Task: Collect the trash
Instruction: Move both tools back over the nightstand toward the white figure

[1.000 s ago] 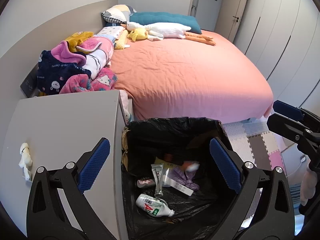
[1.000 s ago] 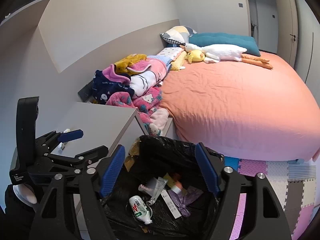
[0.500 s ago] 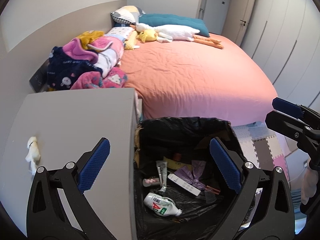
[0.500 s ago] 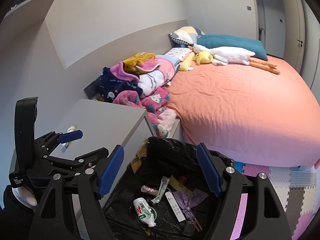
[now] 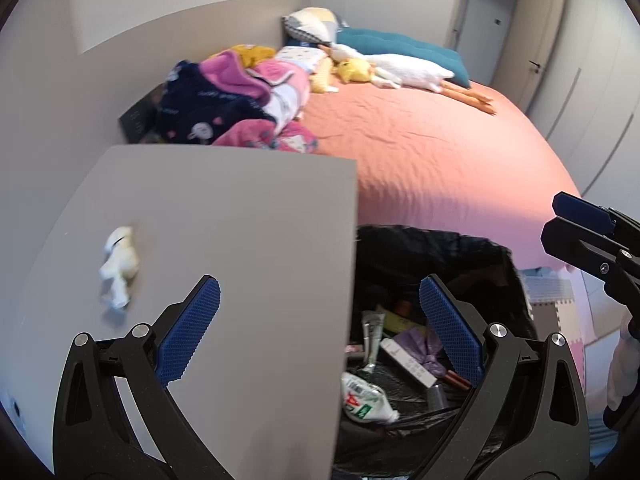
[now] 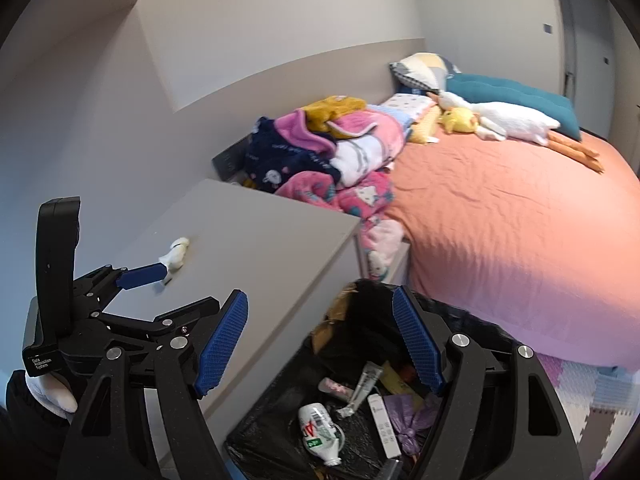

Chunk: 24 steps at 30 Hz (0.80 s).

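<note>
Since a second ago both views have swung left, so the grey table [image 5: 224,240] now fills far more of the left wrist view and the tissue [image 5: 119,266] lies closer to the middle of it. In the left wrist view, the left gripper [image 5: 320,328] stands wide with nothing between its blue pads; its left finger hangs over the table and its right finger over the bin [image 5: 472,248], which is lined with a black bag. The crumpled white tissue lies on the table, up and left of the left finger, apart from it and slightly blurred. In the bin lie a bottle [image 5: 366,400], a tube [image 5: 370,336], a white box [image 5: 408,362] and a purple wrapper [image 5: 424,344]. The right gripper's fingers [image 5: 588,232] show at the right edge. Behind is the bed [image 5: 432,160] with a pile of clothes [image 5: 240,100]. In the right wrist view, the right gripper [image 6: 320,344] is also wide and empty, poised over the gap between table [image 6: 256,248] and bin [image 6: 360,292]. The left gripper [image 6: 144,274] reaches in from the left, one blue pad just beside the tissue [image 6: 176,254]; whether they touch I cannot tell. A white-gloved hand [image 6: 48,392] holds it. The bottle [image 6: 320,432] lies in the bin.
</note>
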{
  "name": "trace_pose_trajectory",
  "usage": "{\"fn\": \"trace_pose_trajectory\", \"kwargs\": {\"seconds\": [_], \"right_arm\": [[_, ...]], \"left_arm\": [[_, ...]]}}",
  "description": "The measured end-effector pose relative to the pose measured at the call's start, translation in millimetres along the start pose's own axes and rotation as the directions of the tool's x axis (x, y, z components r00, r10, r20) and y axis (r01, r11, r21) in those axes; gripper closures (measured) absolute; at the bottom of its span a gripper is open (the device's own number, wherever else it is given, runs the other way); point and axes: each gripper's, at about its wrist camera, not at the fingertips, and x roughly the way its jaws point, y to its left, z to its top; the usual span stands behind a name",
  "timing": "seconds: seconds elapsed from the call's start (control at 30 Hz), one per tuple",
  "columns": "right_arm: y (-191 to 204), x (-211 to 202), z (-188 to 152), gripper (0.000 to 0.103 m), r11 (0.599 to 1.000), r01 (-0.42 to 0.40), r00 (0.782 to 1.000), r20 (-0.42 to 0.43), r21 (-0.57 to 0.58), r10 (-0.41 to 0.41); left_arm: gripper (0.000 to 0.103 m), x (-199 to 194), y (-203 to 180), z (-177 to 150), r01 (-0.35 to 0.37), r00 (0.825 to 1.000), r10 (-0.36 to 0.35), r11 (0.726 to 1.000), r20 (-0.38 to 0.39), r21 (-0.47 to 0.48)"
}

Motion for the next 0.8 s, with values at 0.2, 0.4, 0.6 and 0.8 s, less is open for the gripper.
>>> {"fn": "trace_pose_trajectory", "kwargs": {"seconds": [0.2, 0.4, 0.6, 0.8], "right_arm": [[29, 22, 8, 0.028, 0.997, -0.053, 0.998, -0.027, -0.049, 0.052], [58, 45, 13, 0.028, 0.991, -0.099, 0.994, -0.054, -0.09, 0.094], [83, 67, 18, 0.028, 0.983, -0.142, 0.989, -0.068, -0.119, 0.135], [107, 93, 22, 0.028, 0.974, -0.177, 0.981, -0.102, -0.142, 0.164]], "left_arm": [[0.006, -7, 34, -14, -0.051, 0.999, 0.05, 0.997, -0.005, -0.066], [0.006, -13, 68, -27, -0.099, 0.995, 0.098, 0.987, -0.017, -0.126], [0.006, -15, 97, -39, -0.138, 0.99, 0.135, 0.978, -0.029, -0.158], [0.006, -14, 122, -51, -0.171, 0.985, 0.166, 0.97, -0.041, -0.175]]}}
